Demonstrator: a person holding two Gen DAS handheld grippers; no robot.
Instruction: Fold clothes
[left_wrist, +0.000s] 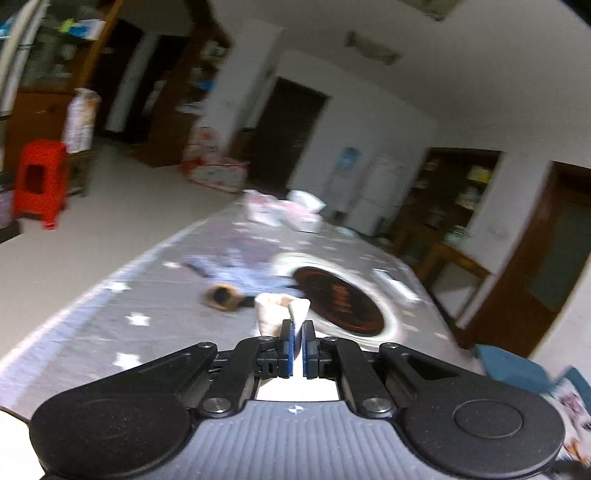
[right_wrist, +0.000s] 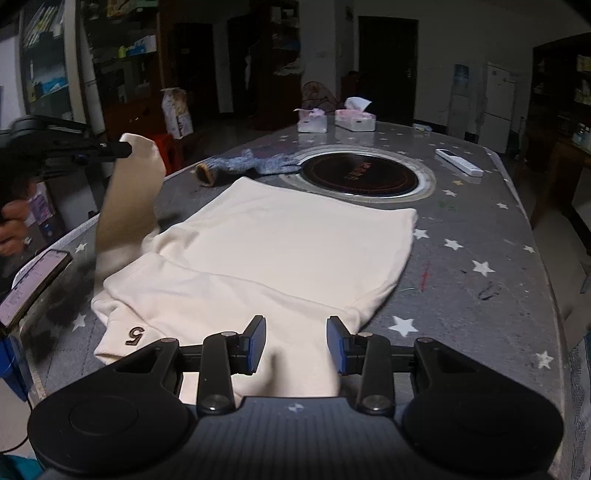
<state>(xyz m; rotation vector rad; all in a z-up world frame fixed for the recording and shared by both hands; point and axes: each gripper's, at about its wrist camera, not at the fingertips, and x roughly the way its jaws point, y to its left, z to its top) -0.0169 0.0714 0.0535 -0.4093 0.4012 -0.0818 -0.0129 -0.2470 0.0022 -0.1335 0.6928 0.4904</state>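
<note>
- The cream sweatshirt lies flat across the middle of the grey star-print table, its body spread toward the dark round hotplate at 12 o'clock.
- The left gripper is clamped on the end of a cream sleeve; in the right wrist view that sleeve stands lifted off the table at 9 o'clock, with a hand on the gripper's handle.
- The right gripper hovers at 6 o'clock with its jaws apart; cream fabric lies under the gap, and I cannot tell whether the pads touch it.
- A blue-grey knitted garment lies at 11 o'clock beside the hotplate.
- A phone rests at the table's 8 o'clock edge.
</note>
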